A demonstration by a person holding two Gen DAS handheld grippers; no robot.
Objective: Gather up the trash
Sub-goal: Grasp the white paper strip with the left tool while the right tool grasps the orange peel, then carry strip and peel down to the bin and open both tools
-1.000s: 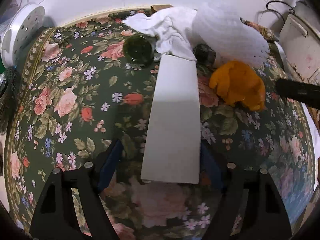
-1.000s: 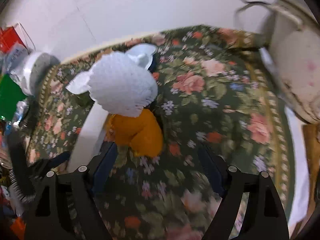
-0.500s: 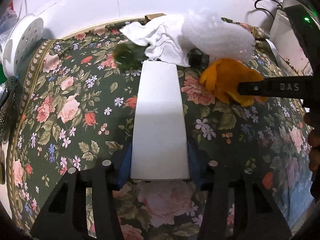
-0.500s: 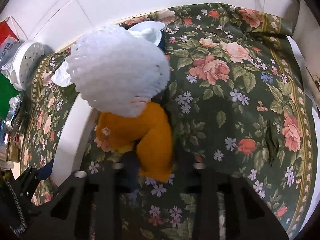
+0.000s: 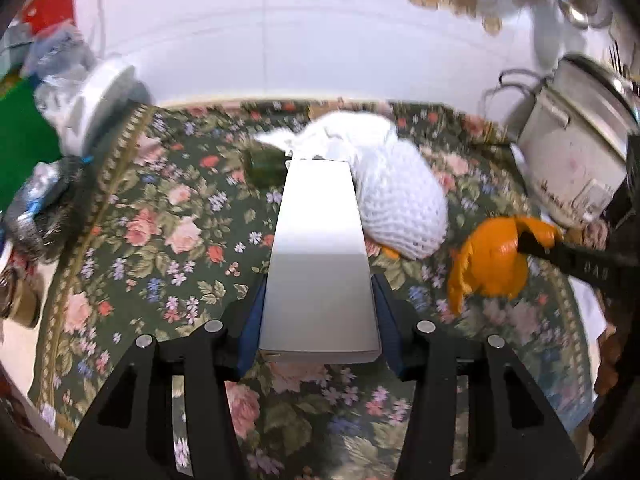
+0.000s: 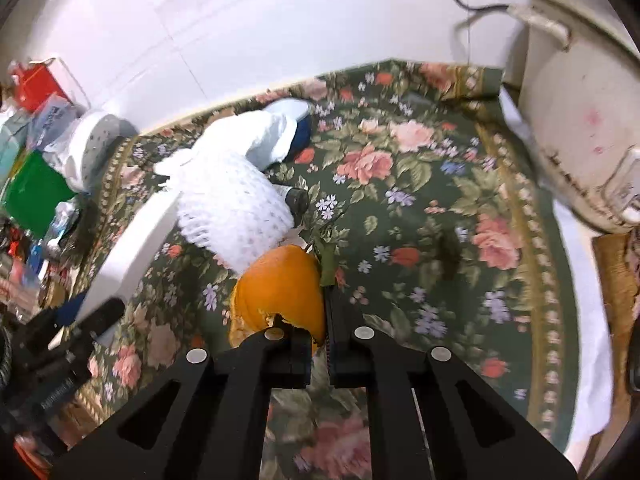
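My left gripper (image 5: 318,320) is shut on a long white box (image 5: 320,256) and holds it above the floral tablecloth (image 5: 160,240). My right gripper (image 6: 318,320) is shut on an orange peel (image 6: 280,288) and holds it lifted off the cloth; the peel also shows in the left wrist view (image 5: 488,264). A white foam fruit net (image 5: 400,204) and a crumpled white tissue (image 5: 344,136) lie behind the box. The net (image 6: 228,208) and the box (image 6: 132,244) show left of the peel in the right wrist view.
A dark green jar (image 5: 264,164) stands left of the box's far end. A rice cooker (image 5: 576,168) stands at the right edge. A white perforated lid (image 5: 96,108) and bags (image 5: 24,136) crowd the left. A white wall runs behind.
My left gripper closed on the white box and raised it. My right gripper closed on the orange peel and lifted it off the cloth, away from the foam net.
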